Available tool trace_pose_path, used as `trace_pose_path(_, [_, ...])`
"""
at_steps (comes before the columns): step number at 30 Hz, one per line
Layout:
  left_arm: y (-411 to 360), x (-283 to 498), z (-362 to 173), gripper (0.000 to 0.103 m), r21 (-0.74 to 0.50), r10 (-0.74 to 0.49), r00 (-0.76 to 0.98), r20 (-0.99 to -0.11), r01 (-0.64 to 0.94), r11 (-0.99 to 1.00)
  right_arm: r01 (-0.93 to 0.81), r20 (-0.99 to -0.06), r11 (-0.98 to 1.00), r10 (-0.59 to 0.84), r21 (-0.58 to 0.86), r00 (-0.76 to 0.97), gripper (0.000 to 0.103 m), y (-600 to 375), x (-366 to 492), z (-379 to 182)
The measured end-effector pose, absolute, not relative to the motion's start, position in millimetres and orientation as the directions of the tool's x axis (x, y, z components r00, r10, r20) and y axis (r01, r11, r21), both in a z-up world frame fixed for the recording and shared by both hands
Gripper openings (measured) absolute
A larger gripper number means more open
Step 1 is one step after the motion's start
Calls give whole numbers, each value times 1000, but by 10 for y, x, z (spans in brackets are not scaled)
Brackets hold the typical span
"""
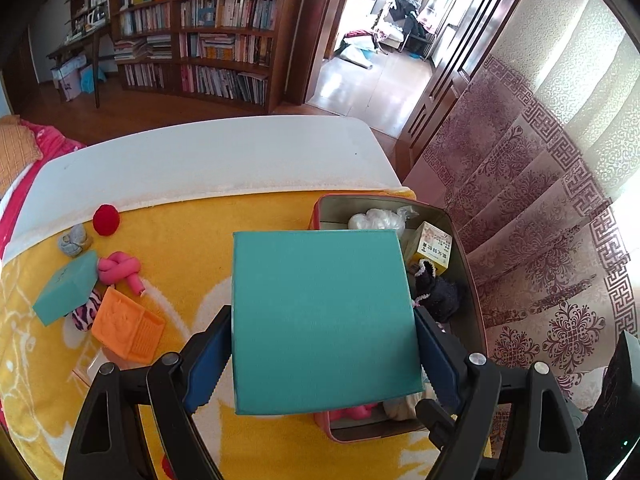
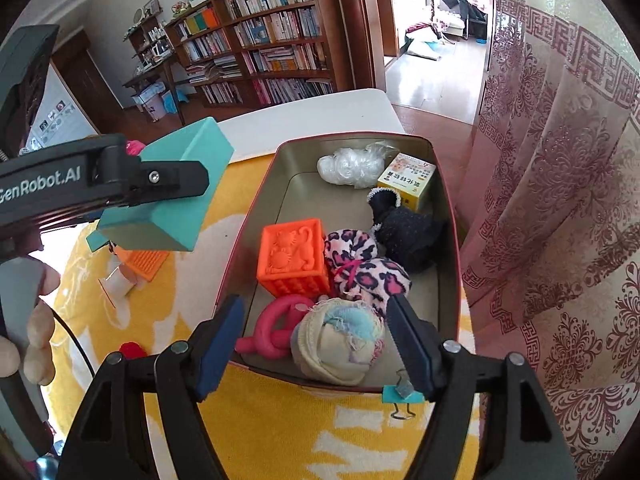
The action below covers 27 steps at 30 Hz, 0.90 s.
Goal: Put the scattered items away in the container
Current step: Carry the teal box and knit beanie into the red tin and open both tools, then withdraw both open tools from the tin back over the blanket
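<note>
My left gripper point(image 1: 322, 344) is shut on a teal box point(image 1: 324, 320) and holds it in the air over the left side of the open tin container point(image 1: 468, 280). In the right wrist view the same teal box point(image 2: 176, 192) hangs left of the container point(image 2: 256, 220). My right gripper point(image 2: 312, 340) is open and empty above the container's near end, over a pale rolled cloth point(image 2: 340, 340). Inside lie an orange cube point(image 2: 294, 256), a leopard sock point(image 2: 364, 268), a pink knot toy point(image 2: 272, 328), a dark sock point(image 2: 408, 232), a yellow carton point(image 2: 408, 178) and a plastic bag point(image 2: 348, 166).
On the yellow blanket point(image 1: 180, 248) to the left lie a red ball point(image 1: 106, 220), a grey sock point(image 1: 74, 240), a second teal box point(image 1: 66, 288), a pink knot point(image 1: 120, 270), an orange cube point(image 1: 128, 330) and a striped sock point(image 1: 86, 314). A curtain point(image 1: 540, 220) hangs right.
</note>
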<state>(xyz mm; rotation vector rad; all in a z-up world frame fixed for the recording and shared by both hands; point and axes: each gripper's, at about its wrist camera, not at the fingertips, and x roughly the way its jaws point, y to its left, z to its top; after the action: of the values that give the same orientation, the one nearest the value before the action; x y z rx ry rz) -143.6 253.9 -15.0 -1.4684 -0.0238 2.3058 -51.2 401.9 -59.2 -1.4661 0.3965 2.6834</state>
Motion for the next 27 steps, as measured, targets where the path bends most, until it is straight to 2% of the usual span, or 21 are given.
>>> trace_pose_path(7, [2920, -1668, -275, 87, -251, 366, -307, -879, -355, -901, -187, -832, -964, -56, 189, -552, 77, 4077, -385, -550])
trace_pose_path(13, [2946, -1712, -320, 87, -295, 387, -271, -881, -325, -899, -191, -834, -962, -60, 195, -549, 77, 4087, -368, -564])
trace_pose_path(27, [2255, -1517, -397, 87, -280, 341, -282, -897, -236, -931, -158, -834, -964, -94, 212, -544, 77, 3777, -449, -579])
